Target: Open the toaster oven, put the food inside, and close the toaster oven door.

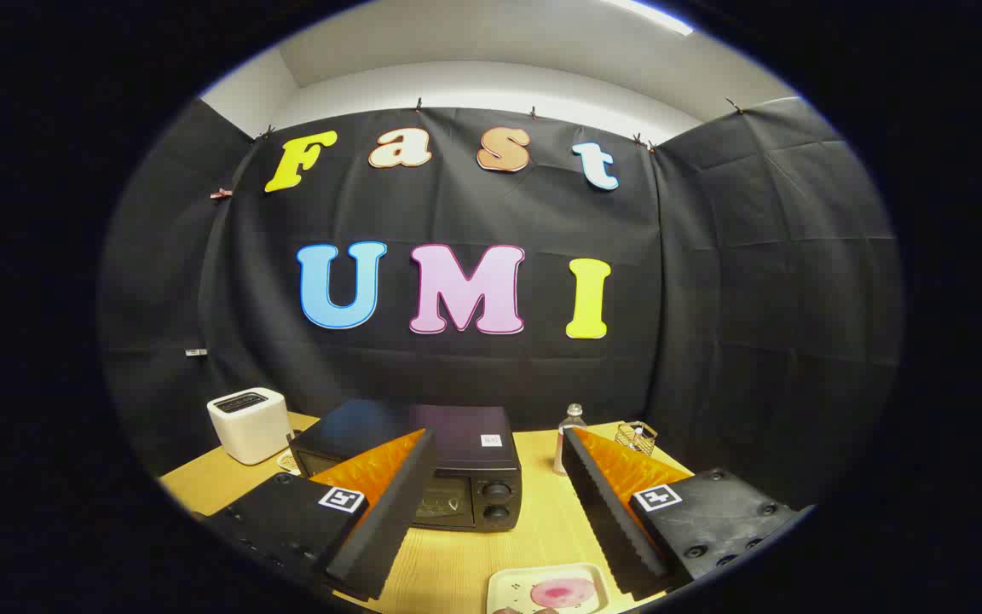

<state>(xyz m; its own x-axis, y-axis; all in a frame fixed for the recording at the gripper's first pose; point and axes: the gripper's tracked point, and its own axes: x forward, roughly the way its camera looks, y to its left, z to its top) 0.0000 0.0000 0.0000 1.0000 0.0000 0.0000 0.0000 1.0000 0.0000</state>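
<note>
Two gripper (499, 460) fingers spread wide, holding nothing; closed toaster oven (423, 465) on the table (457, 563) just ahead between them; plate (547, 590) with pink food (563, 590) nearest, between fingers.

- White pop-up toaster (248, 424) on wooden table (465, 554), near back-left corner, close to black cloth wall (755, 298).
- Clear bottle (569, 437) w/ pale cap, upright, toward table's back right.
- Small wire basket (637, 437) just beside bottle, on its right, at table's far edge.
- White ceiling above cloth.
</note>
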